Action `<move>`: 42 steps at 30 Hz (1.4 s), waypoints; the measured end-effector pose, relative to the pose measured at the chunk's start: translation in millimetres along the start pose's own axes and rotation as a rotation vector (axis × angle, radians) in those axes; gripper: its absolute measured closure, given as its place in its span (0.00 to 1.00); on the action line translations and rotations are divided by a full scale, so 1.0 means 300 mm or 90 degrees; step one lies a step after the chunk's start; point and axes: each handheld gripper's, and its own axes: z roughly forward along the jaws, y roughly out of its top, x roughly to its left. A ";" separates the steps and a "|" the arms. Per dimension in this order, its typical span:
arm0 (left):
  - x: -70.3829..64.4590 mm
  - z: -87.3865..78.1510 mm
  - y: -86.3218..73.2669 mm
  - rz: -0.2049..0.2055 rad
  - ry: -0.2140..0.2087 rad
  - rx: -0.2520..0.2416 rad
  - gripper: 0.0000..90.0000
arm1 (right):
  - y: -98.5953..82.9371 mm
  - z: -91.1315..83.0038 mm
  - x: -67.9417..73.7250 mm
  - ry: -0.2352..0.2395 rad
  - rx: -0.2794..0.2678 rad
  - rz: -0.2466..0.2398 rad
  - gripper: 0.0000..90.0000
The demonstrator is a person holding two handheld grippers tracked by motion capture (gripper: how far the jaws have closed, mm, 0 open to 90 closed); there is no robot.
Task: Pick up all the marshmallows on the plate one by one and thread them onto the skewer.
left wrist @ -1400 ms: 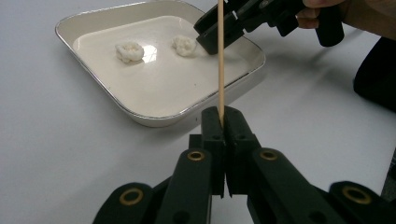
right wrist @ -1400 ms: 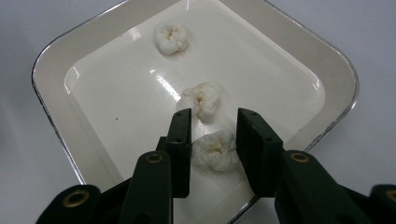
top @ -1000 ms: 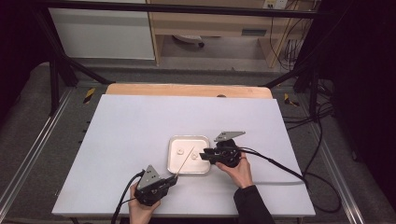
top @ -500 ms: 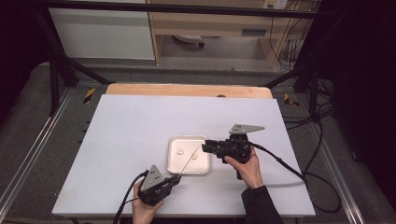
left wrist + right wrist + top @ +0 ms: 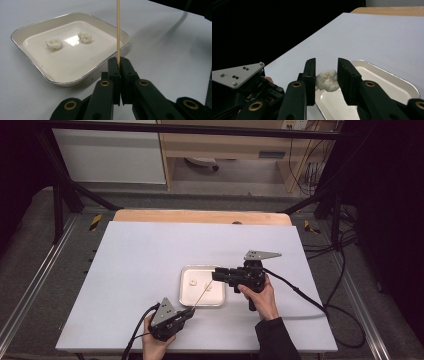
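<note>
Wooden skewer stood clamped in our left gripper, slanting over the tray. Our right gripper pinched a white piece; next, we judged, came threading it on the tip.

trays: 1 | skewers: 1 | white lumps: 3 | tools: 2
</note>
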 end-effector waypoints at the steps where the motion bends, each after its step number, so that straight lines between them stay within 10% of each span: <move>1: 0.000 0.000 0.000 0.000 0.001 0.000 0.98 | -0.002 0.003 0.000 0.001 0.003 0.002 0.78; 42: -0.007 0.045 0.022 -0.004 0.004 0.008 0.98 | -0.158 0.152 0.028 0.032 0.106 0.014 0.78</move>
